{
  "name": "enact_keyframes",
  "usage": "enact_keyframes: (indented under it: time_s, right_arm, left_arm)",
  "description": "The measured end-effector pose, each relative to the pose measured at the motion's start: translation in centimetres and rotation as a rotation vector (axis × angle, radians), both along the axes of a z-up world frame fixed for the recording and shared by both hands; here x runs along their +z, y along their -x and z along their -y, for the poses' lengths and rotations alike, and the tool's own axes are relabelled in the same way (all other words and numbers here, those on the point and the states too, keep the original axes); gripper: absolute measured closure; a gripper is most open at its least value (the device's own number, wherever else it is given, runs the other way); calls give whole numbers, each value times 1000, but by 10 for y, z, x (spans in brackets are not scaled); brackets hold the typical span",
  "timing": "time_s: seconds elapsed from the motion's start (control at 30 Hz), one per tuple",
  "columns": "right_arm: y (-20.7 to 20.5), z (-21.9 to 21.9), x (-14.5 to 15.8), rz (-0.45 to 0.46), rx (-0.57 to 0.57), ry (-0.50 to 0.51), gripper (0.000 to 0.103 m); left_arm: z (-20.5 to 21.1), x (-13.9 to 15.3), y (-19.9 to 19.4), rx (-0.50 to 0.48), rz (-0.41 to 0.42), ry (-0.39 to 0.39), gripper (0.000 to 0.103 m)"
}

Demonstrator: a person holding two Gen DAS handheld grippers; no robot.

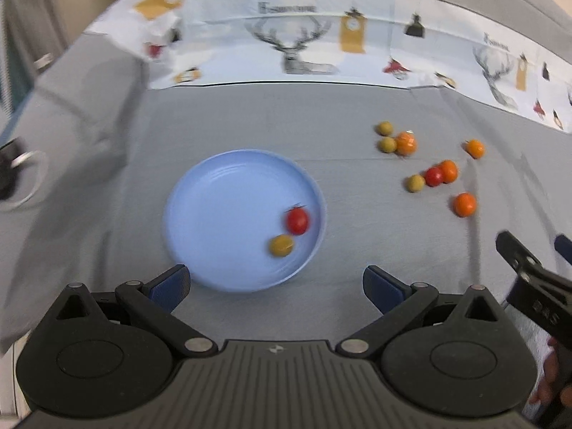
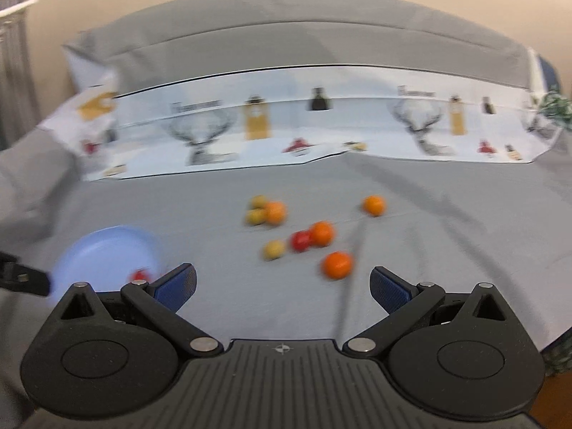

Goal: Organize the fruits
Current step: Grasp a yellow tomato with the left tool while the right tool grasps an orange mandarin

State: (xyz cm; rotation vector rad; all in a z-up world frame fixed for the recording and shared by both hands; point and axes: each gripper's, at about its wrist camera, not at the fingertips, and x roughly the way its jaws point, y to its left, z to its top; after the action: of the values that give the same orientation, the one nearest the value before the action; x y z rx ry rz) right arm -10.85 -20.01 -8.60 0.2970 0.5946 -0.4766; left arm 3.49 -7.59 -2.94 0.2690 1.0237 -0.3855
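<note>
A blue plate [image 1: 200, 193] holds one red fruit [image 1: 297, 220] and one yellow fruit [image 1: 281, 245] touching near its right rim. Right of the plate, orange, yellow-green and red fruits [image 1: 434, 176] lie scattered on the grey cloth [image 1: 250, 118]. The left tongs [image 1: 275, 287] and right tongs [image 2: 282, 286] both gape wide, empty, above the cloth; a deer-print strip [image 1: 304, 35] runs beyond the plate

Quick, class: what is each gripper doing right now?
Left gripper: open, holding nothing.
Right gripper: open, holding nothing.
</note>
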Motion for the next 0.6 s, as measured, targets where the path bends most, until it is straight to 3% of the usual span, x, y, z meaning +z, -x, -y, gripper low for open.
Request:
enact_keyframes:
  time_s: [0.2, 0.43, 0.5, 0.6]
  right_arm:
    - [-42, 64, -57, -35, 43, 19, 1]
    - [-98, 105, -126, -90, 184, -58, 1]
    - [-114, 113, -150, -142, 214, -87, 1]
    - [-119, 118, -160, -160, 151, -24, 1]
  left_arm:
    - [69, -30, -31, -71, -17, -19, 0]
    - [140, -71, -69, -121, -54, -42, 0]
    - [155, -82, -81, -127, -61, -63, 0]
    - [176, -100, -95, -144, -74, -86, 0]
